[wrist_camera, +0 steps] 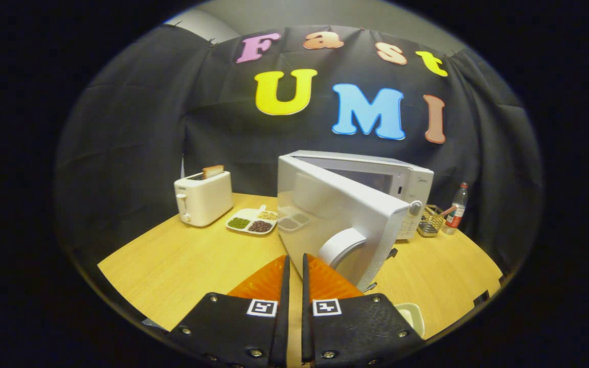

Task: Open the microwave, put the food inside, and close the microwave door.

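- One step looks done: the white microwave oven (376,179) stands with its white door (335,214) swung open toward us, on the pale wooden desk (182,260).
- Still to go, I'd say: loading the white divided tray of beans (252,221), beside the white toaster (203,198), then shutting up.
- Tool (294,263) fingers nearly together, gripping nothing, just short of the door's curved handle (343,245).

One microwave (356,204) (door open), one toaster (203,198), one divided tray (252,221), one bottle (456,208), one wire basket (430,221)
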`<state>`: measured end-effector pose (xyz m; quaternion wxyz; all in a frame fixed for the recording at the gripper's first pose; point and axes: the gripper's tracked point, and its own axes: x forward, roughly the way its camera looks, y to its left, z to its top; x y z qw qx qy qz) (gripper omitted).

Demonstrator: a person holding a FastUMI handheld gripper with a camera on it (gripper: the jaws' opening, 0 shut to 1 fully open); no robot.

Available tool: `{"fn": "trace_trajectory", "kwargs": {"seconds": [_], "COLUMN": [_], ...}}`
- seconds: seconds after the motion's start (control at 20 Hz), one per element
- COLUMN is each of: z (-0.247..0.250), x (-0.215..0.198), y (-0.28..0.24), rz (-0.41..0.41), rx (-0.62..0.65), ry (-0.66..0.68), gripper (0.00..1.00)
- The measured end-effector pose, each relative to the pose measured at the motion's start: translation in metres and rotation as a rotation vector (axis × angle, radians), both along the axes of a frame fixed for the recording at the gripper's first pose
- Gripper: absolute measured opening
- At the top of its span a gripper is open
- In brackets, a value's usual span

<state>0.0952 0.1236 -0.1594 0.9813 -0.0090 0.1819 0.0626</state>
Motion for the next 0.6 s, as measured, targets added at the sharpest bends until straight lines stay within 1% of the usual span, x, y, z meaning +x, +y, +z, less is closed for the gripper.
{"fn": "trace_trajectory", "kwargs": {"seconds": [0.2, 0.25, 0.3, 0.35, 0.6], "z": [0.004, 0.006, 0.008, 0.008, 0.002], "x": [0.024, 0.033, 0.048, 0.045, 0.080], "y": [-0.034, -0.035, -0.042, -0.050, -0.079], "rz": [-0.107, -0.110, -0.123, -0.136, -0.214], "rx": [0.016, 0.035, 0.035, 0.033, 0.040], "ry": [-0.017, -0.035, -0.045, -0.042, -0.027], "gripper": [0.11, 0.11, 0.01, 0.01, 0.01]}}
